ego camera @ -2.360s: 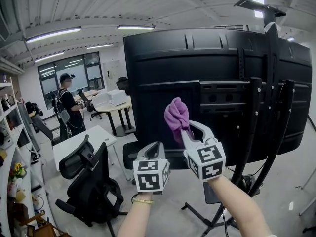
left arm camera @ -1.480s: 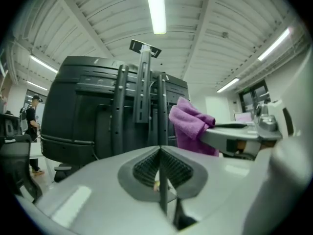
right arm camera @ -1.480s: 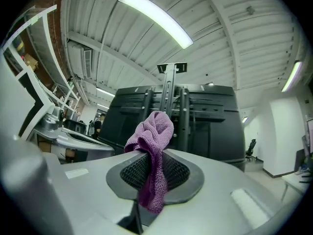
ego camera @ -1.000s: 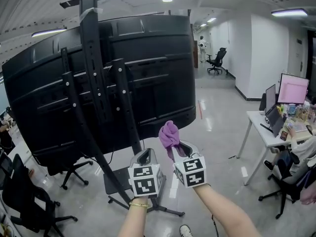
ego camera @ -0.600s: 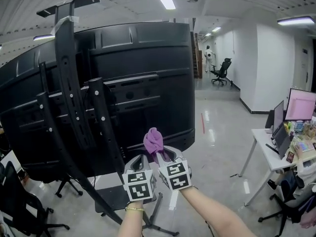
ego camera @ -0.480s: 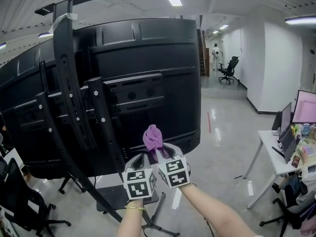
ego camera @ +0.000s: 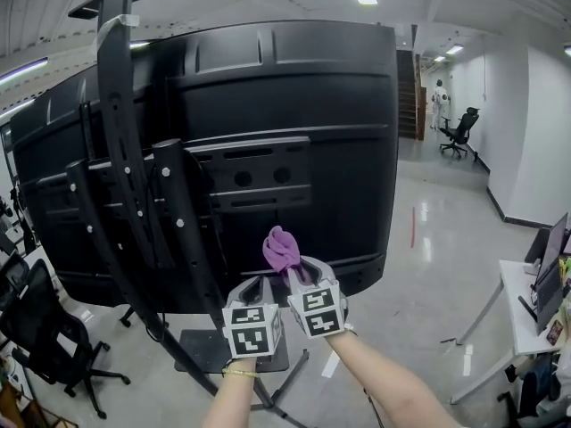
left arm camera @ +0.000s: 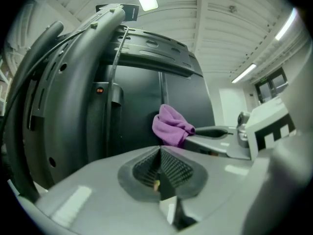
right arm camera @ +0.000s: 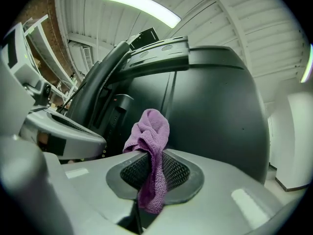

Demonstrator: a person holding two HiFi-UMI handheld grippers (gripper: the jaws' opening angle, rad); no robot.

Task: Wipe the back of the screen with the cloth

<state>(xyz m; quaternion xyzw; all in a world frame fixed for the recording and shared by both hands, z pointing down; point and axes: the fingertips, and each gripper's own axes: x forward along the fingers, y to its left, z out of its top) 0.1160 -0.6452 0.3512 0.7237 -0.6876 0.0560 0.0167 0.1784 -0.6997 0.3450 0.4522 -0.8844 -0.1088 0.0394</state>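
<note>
**Purple on black**

The cloth (ego camera: 282, 248) is purple. The back of the screen (ego camera: 321, 105) and its stand (ego camera: 125, 168) are black. The left gripper (ego camera: 256, 283) and right gripper (ego camera: 294, 273) are grey, with black-and-white square marks

The grey left gripper (ego camera: 257, 283) and right gripper (ego camera: 302, 272) are wearing black-and-white marker cubes (ego camera: 251, 330); a gold bracelet (ego camera: 239, 373) is circling the wrist near six o'clock.

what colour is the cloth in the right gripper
Purple; the cloth shows best in the right gripper view.
</note>
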